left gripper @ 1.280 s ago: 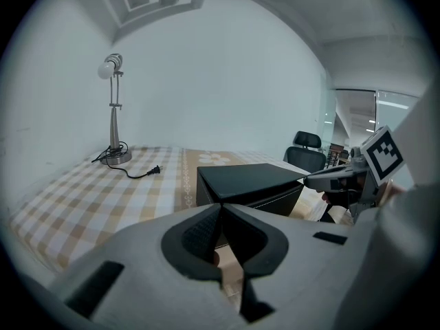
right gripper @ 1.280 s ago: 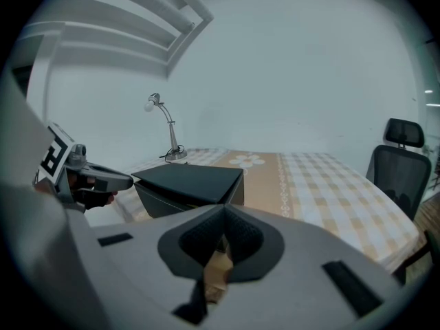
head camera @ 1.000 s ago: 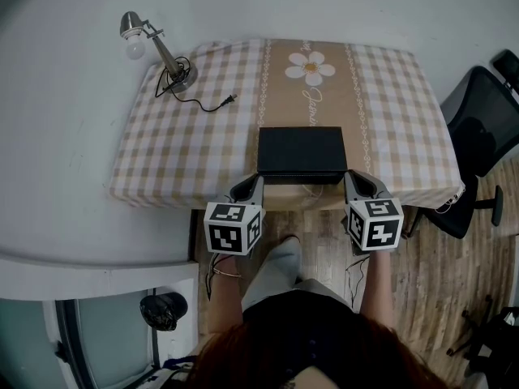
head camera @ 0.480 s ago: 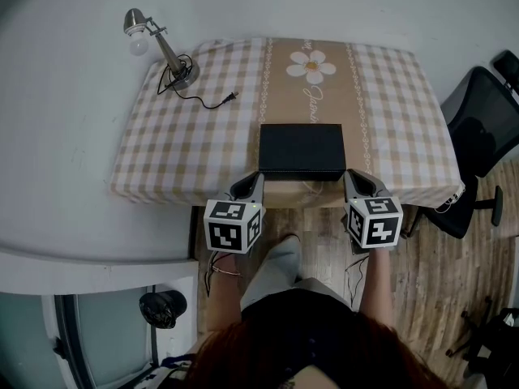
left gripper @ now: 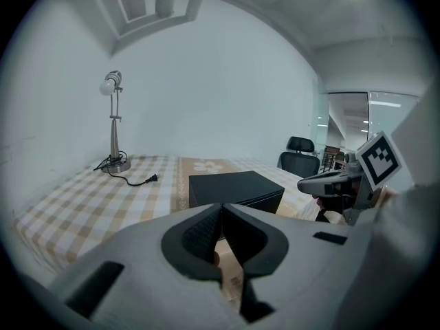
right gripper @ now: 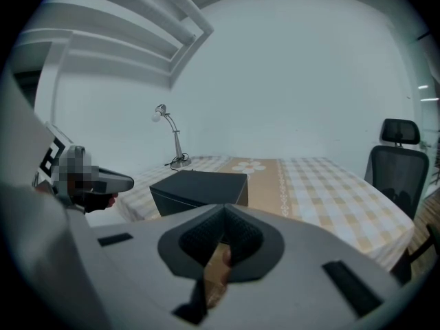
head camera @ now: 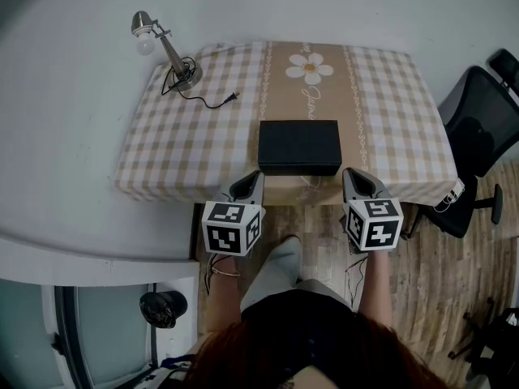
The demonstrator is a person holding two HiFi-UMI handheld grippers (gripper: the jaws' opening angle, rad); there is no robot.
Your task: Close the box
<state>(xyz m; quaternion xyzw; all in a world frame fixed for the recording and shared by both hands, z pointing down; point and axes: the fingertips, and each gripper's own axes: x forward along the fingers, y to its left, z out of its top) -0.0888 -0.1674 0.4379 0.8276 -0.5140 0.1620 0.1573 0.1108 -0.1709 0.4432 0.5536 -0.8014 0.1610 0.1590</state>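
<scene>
Just beyond left gripper (head camera: 254, 177): closed box (head camera: 299, 145)

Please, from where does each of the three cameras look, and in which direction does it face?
Head view: above the person, facing steeply down on the table, black box, left tongs and right tongs; the person's head and a leg show.
Left gripper view: just off the table's near edge, facing along its own shut tongs toward the box; right tongs show at right.
Right gripper view: mirrored, facing the box over shut tongs; left tongs show at left.
Shared: both gripper views see box, lamp and chair.
</scene>
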